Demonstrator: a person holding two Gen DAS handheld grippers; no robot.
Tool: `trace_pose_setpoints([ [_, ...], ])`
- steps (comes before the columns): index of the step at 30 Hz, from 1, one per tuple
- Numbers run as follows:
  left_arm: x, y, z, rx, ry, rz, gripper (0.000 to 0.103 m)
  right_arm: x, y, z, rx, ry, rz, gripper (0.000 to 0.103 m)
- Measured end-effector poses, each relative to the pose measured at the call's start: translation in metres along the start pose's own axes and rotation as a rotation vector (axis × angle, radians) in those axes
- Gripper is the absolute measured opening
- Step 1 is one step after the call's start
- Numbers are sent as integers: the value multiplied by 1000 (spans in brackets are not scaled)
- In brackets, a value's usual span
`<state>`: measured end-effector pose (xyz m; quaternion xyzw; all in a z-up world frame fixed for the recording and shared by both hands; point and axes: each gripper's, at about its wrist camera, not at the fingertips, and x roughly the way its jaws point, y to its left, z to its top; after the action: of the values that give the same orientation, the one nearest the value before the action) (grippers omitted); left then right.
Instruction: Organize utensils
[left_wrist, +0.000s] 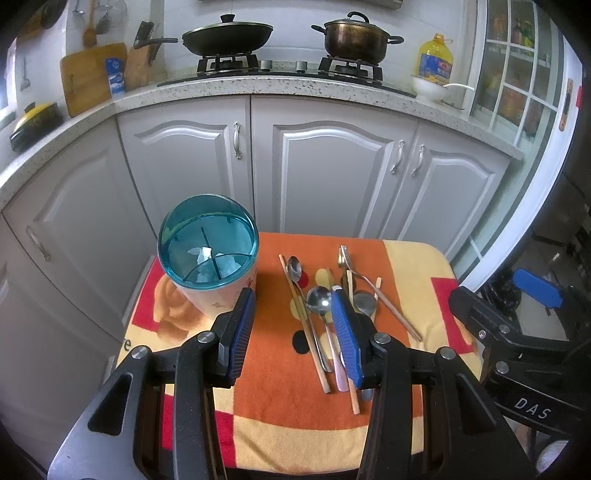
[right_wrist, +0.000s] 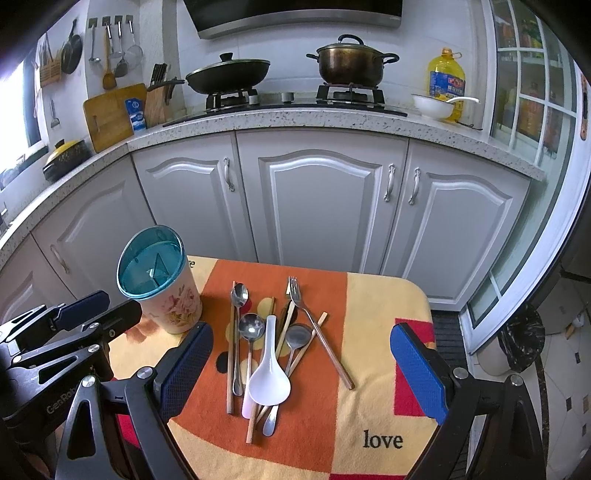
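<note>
Utensils not yet sorted, holder looks empty

The utensils (right_wrist: 266, 343) lie heaped mid-table on the orange cloth (right_wrist: 380, 325); the teal-rimmed holder (right_wrist: 159, 284) stands near the far left corner. Left gripper (left_wrist: 295, 332) is spread partway, right gripper (right_wrist: 299, 365) wide, both holding nothing
</note>
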<state>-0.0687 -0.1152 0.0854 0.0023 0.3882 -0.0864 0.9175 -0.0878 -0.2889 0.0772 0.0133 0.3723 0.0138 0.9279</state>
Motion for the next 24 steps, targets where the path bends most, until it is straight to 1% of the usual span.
trace_pose_setpoints([
  [24, 9, 1, -3, -3, 23, 3, 42, 8, 0, -3, -10, 33, 4, 96],
])
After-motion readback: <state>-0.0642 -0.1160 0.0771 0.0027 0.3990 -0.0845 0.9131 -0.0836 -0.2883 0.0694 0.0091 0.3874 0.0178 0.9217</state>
